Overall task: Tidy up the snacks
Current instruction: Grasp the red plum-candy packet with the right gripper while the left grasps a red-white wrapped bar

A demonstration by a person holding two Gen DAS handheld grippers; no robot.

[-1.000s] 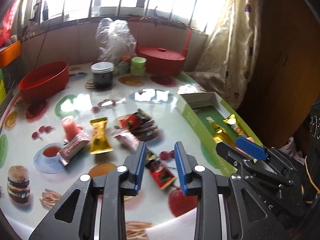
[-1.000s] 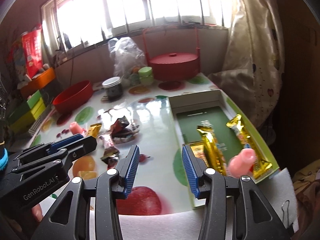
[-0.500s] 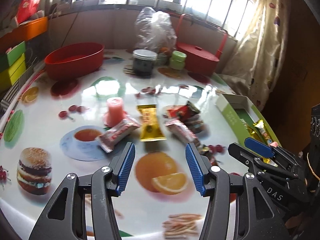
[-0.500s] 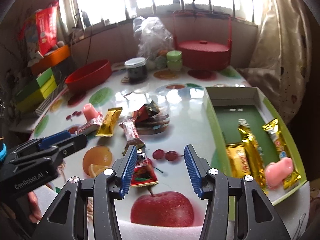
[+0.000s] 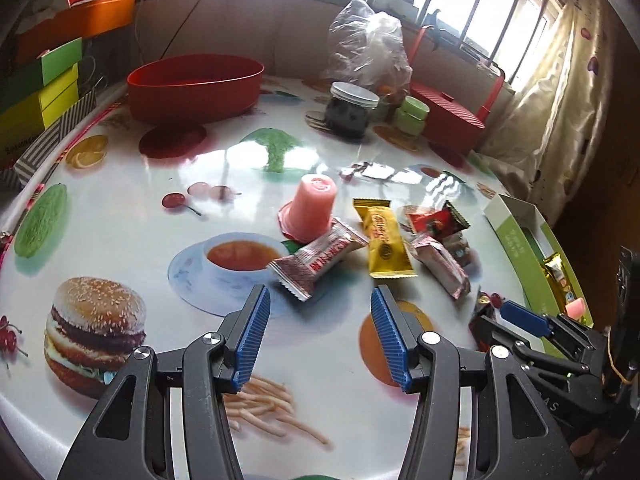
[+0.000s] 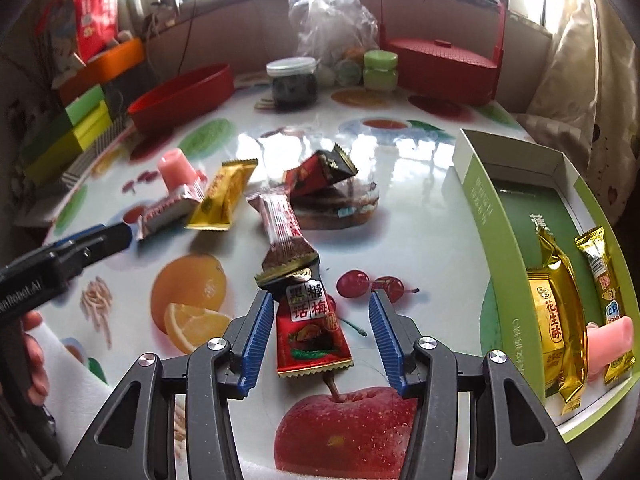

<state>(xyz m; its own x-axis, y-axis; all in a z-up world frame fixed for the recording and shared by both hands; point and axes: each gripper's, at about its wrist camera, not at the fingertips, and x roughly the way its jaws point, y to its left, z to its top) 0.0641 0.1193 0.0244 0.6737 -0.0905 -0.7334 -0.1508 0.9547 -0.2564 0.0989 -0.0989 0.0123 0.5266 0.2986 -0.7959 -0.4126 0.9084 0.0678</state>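
My left gripper [image 5: 320, 300] is open and empty, just short of a red-and-silver snack bar [image 5: 318, 258]. Beyond it lie a pink jelly cup [image 5: 310, 210], a gold bar [image 5: 386, 242] and several red packets [image 5: 438, 220]. My right gripper [image 6: 318, 304] is open, with a red plum packet [image 6: 310, 330] lying on the table between its jaws. A red striped bar [image 6: 280, 224] lies just beyond. The green box [image 6: 480, 200] at the right holds gold bars [image 6: 554, 312] and a pink jelly [image 6: 608, 340].
A red bowl [image 5: 196, 86], a dark jar [image 5: 350, 114], green cups [image 5: 414, 114], a plastic bag [image 5: 368, 48] and a red basket [image 6: 440, 64] stand at the back of the printed table. Coloured boxes [image 5: 36, 96] are stacked at the left edge.
Both grippers have swung left, away from the green box, and come lower over the loose snacks. The left has opened wider. The plum packet now lies between the right jaws.
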